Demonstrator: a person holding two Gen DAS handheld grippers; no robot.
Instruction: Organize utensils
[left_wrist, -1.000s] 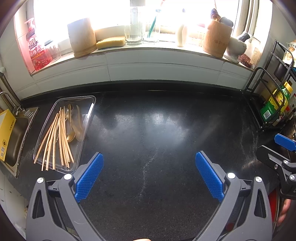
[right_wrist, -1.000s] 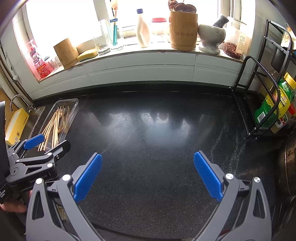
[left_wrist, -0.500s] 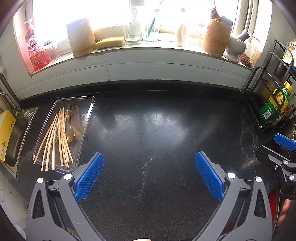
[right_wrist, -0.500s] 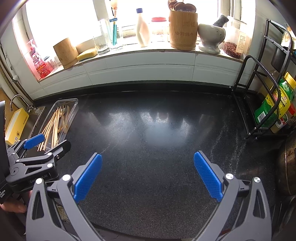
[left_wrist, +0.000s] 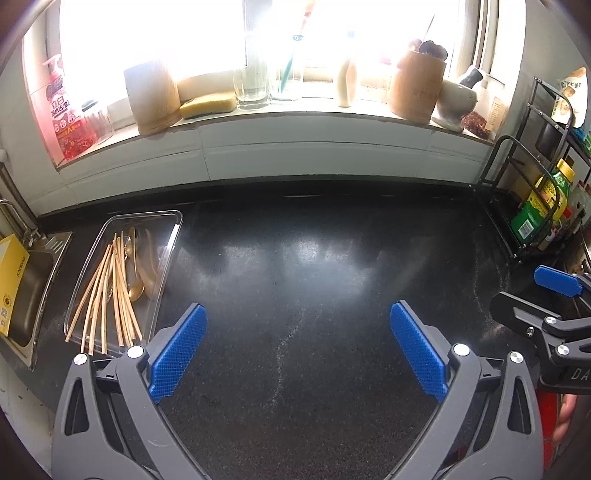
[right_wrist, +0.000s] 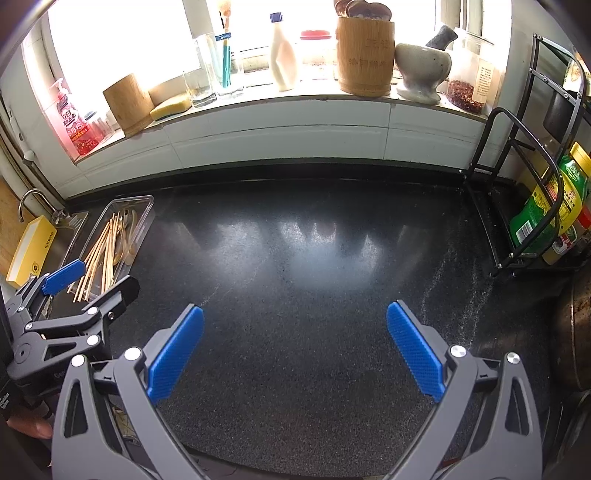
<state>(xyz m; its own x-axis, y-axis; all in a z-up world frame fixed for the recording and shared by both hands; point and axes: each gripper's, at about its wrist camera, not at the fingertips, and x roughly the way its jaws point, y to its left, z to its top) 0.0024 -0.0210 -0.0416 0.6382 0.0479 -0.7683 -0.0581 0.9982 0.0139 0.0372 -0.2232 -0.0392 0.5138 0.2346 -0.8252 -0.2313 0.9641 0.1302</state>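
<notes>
A clear plastic tray (left_wrist: 168, 254) (right_wrist: 144, 214) lies at the left of the black counter. It holds several wooden chopsticks (left_wrist: 107, 295) (right_wrist: 101, 247) and a few wooden spoons (left_wrist: 138, 266) (right_wrist: 127, 236). My left gripper (left_wrist: 297, 350) hangs open over bare counter, right of the tray's near end, nothing between its blue pads. My right gripper (right_wrist: 295, 349) is open too, over the middle of the counter, holding nothing. Each gripper shows at the edge of the other's view.
A sink (left_wrist: 26, 295) with a yellow box (left_wrist: 11, 273) lies left of the tray. The windowsill carries two bamboo holders (right_wrist: 127, 103) (right_wrist: 364, 55), a sponge (left_wrist: 207, 103), glasses, a bottle and a mortar (right_wrist: 421, 70). A black wire rack (right_wrist: 517, 206) with bottles stands right.
</notes>
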